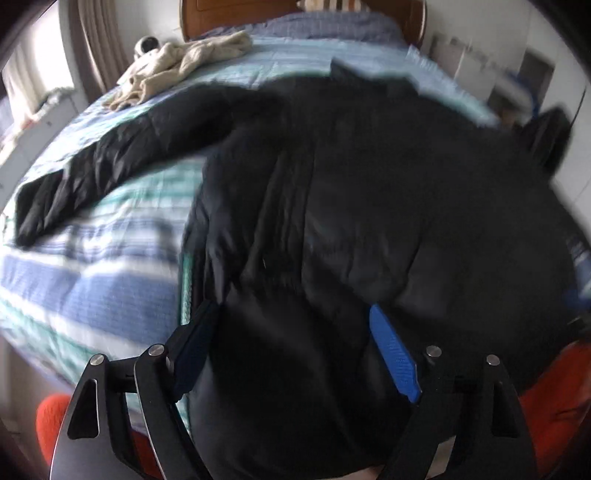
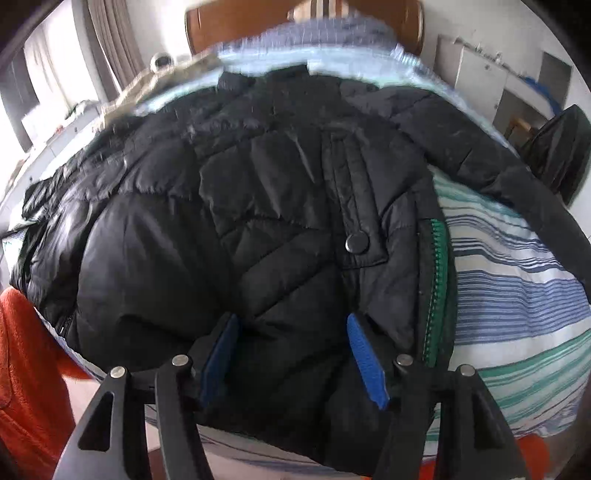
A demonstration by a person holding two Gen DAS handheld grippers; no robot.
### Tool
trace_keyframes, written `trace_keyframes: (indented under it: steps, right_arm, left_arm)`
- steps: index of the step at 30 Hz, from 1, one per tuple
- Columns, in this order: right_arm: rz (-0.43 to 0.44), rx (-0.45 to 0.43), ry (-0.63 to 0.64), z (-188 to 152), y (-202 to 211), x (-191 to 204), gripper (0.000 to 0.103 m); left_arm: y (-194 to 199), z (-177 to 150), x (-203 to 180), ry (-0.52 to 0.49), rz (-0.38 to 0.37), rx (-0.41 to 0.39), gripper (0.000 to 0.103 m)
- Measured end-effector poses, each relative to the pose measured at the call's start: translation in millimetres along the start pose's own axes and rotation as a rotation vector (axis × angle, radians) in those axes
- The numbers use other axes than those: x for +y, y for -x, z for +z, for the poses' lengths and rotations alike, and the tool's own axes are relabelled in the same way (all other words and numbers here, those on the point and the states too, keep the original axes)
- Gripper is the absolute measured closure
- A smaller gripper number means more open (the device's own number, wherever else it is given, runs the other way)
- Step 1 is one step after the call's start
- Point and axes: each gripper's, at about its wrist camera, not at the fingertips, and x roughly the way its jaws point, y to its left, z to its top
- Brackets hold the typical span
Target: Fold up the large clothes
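Jacket: black puffer jacket spread on the striped bed, filling frame centre
Left gripper: jaws wide, holding nothing
Right gripper: jaws apart over the hem, nothing gripped
Upper left: beige garment

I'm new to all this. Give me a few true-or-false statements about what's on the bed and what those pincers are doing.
1. A black puffer jacket lies spread on the striped bedspread. True.
2. The jacket's trim is red. False: green trim runs along its edge.
3. A cream garment lies near the wooden headboard. True.
4. The left hand-held gripper is clamped shut. False: its jaws stand wide apart over the jacket.
5. The right hand-held gripper holds a pillow. False: its jaws are open above the jacket.
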Motion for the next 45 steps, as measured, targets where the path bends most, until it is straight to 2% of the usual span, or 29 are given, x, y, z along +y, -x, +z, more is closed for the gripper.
trace_keyframes:
  steps: [2, 4, 8, 12, 15, 17, 19, 22, 24, 27, 29, 31, 35, 38, 40, 43, 45]
  right_arm:
    - [-0.012, -0.002, -0.022, 0, 10, 1, 0.04]
    - [-0.005, -0.005, -0.043, -1, 17, 1, 0.04]
    - [0.05, -0.022, -0.095, -3, 33, -1, 0.04]
    - [0.095, -0.056, -0.112, 1, 43, 7, 0.04]
    - [0.136, -0.082, -0.073, 5, 54, 20, 0.04]
    - [0.135, -0.112, -0.025, 7, 61, 31, 0.04]
    - [0.089, -0.108, 0.003, 12, 60, 38, 0.04]
    - [0.07, -0.125, -0.001, 15, 63, 40, 0.04]
    - [0.07, -0.133, -0.014, 17, 65, 39, 0.04]
    - [0.035, -0.154, -0.026, 16, 74, 34, 0.04]
    - [0.018, -0.156, -0.035, 14, 78, 27, 0.04]
    - [0.008, -0.146, -0.045, 13, 76, 23, 0.04]
    - [-0.015, -0.137, -0.098, 11, 73, 2, 0.04]
    - [0.008, -0.194, -0.194, 14, 78, -29, 0.04]
    - [0.002, -0.229, -0.282, 17, 81, -59, 0.04]
    - [-0.006, -0.267, -0.433, 19, 84, -112, 0.04]
    - [-0.004, -0.323, -0.571, 15, 86, -161, 0.04]
  left_arm:
    - [9, -5, -10, -0.043, 0.044, -0.035, 0.012]
    - [18, -4, -12, -0.037, 0.04, -0.031, 0.008]
    - [34, 0, -9, -0.032, 0.033, -0.061, 0.007]
    - [46, -9, -18, -0.046, -0.008, -0.06, 0.007]
    - [51, -17, -26, -0.051, -0.093, -0.034, 0.008]
    - [54, -20, -39, -0.119, -0.125, 0.012, 0.011]
    - [59, -21, -53, -0.199, -0.113, 0.028, 0.013]
    - [78, -16, -63, -0.221, -0.039, -0.075, 0.013]
    - [92, -9, -65, -0.192, -0.034, -0.157, 0.012]
    - [103, 8, -64, -0.104, -0.066, -0.218, 0.002]
    - [105, 15, -61, -0.057, -0.096, -0.22, 0.001]
    - [97, 19, -66, -0.063, -0.15, -0.207, 0.001]
    - [79, 19, -82, -0.118, -0.148, -0.169, 0.001]
    - [73, 22, -86, -0.143, -0.13, -0.157, 0.001]
    - [74, 25, -84, -0.136, -0.089, -0.171, 0.001]
    - [76, 27, -73, -0.094, -0.069, -0.163, 0.001]
    - [74, 25, -61, -0.055, -0.059, -0.149, 0.001]
